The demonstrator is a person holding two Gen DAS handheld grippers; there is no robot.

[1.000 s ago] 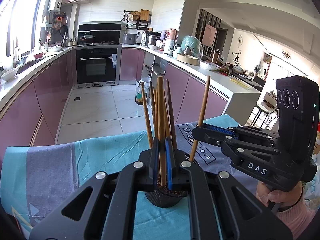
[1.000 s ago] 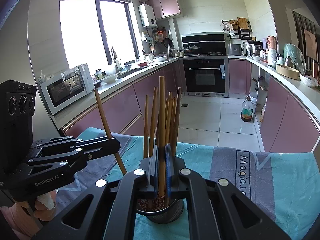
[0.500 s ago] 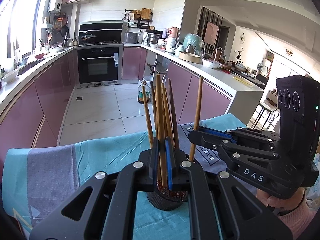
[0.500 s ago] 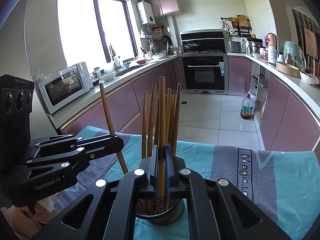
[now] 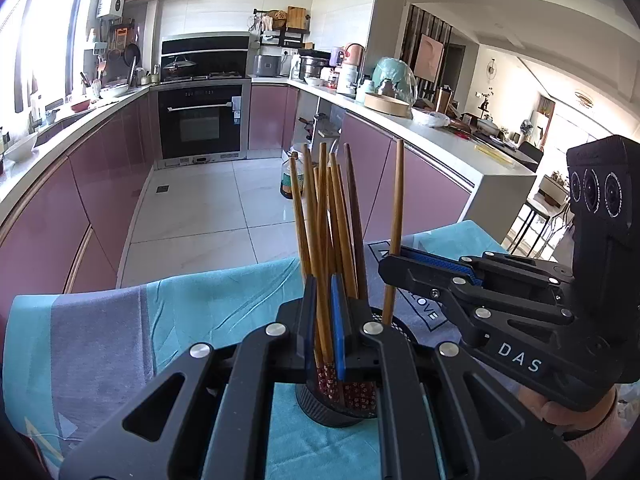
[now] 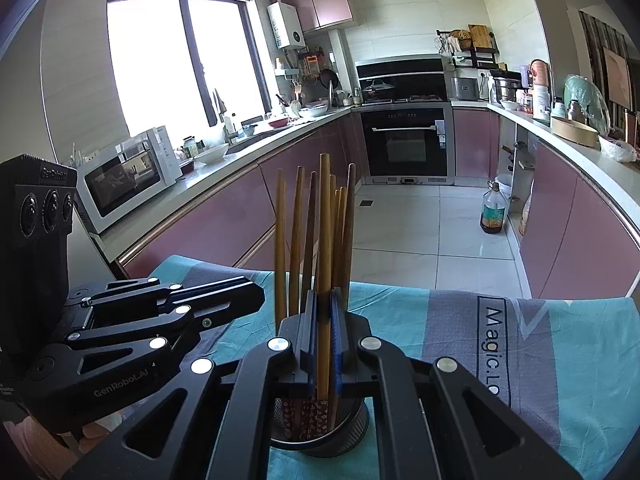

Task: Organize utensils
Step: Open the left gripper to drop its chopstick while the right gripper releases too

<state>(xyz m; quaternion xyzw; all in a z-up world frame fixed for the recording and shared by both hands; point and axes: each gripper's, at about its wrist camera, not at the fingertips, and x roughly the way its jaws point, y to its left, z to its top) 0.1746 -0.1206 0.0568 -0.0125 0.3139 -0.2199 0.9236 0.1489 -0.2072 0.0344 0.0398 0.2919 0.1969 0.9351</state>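
Note:
A black mesh holder [image 5: 340,412] stands on the cloth with several wooden chopsticks [image 5: 340,216] upright in it. My left gripper [image 5: 322,320] is shut on one chopstick [image 5: 318,248] whose lower end is in the holder. My right gripper [image 6: 323,336] is shut on another chopstick [image 6: 323,240], its lower end also in the holder [image 6: 320,432]. In the left wrist view the right gripper [image 5: 394,262] holds its chopstick [image 5: 396,200] upright at the holder's right rim. In the right wrist view the left gripper [image 6: 252,296] sits left of the bundle.
A teal and grey cloth [image 5: 160,320] covers the table, also in the right wrist view [image 6: 520,340]. Beyond it are purple kitchen cabinets [image 6: 224,216], an oven [image 5: 200,124], a microwave [image 6: 128,172] and a bottle [image 6: 494,210] on the tiled floor.
Both grippers came down and toward the holder. The right gripper's chopstick went from leaning outside the rim to upright, its tip inside. The left gripper's chopstick sank deeper among the others.

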